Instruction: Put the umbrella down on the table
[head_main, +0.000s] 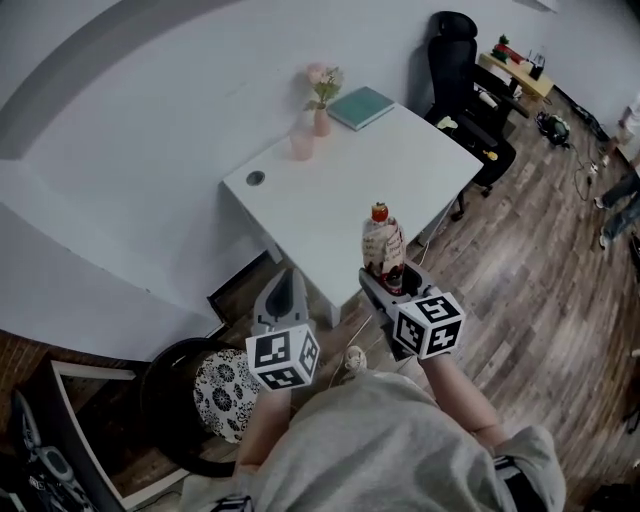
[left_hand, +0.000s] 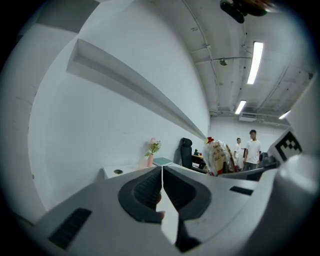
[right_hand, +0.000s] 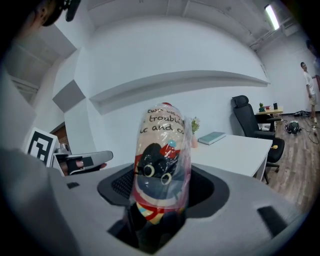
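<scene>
A folded umbrella (head_main: 383, 243) in a clear plastic sleeve, cream and red with a cartoon print and a red tip, stands upright in my right gripper (head_main: 392, 283), which is shut on its lower part. The right gripper view shows the umbrella (right_hand: 161, 165) squeezed between the grey jaws. It hangs over the near edge of the white table (head_main: 400, 170). My left gripper (head_main: 285, 292) is shut with nothing in it, held beside the table's near left corner; its tips (left_hand: 162, 172) meet in the left gripper view.
On the table's far side stand a pink vase with flowers (head_main: 321, 100), a pink cup (head_main: 301, 145) and a teal book (head_main: 361, 107). A black office chair (head_main: 467, 90) is behind the table. A round black stool with a patterned cushion (head_main: 205, 400) sits near left. People stand far right.
</scene>
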